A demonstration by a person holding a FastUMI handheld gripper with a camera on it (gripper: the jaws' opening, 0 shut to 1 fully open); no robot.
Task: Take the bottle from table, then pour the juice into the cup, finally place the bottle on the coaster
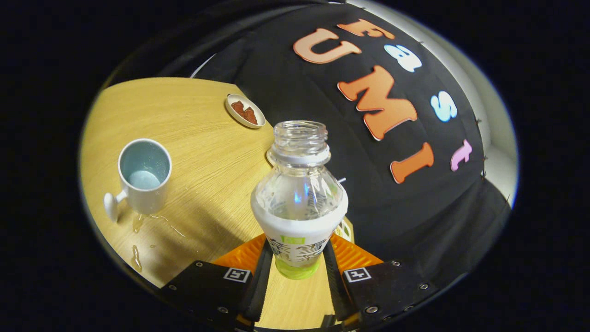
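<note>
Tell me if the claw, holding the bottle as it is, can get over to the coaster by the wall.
Probably yes. The claw is shut on the uncapped bottle, and the small round coaster lies beyond it on bare table. The cup and the spilled drops sit off to the side.

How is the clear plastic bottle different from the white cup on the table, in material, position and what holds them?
The clear plastic bottle is see-through, while the white ceramic cup is opaque with a side handle. The bottle is clamped between the fingers of the gripper; the cup stands free on the wooden table, beyond the fingers, with spilled drops beside it. Both are open at the top.
</note>
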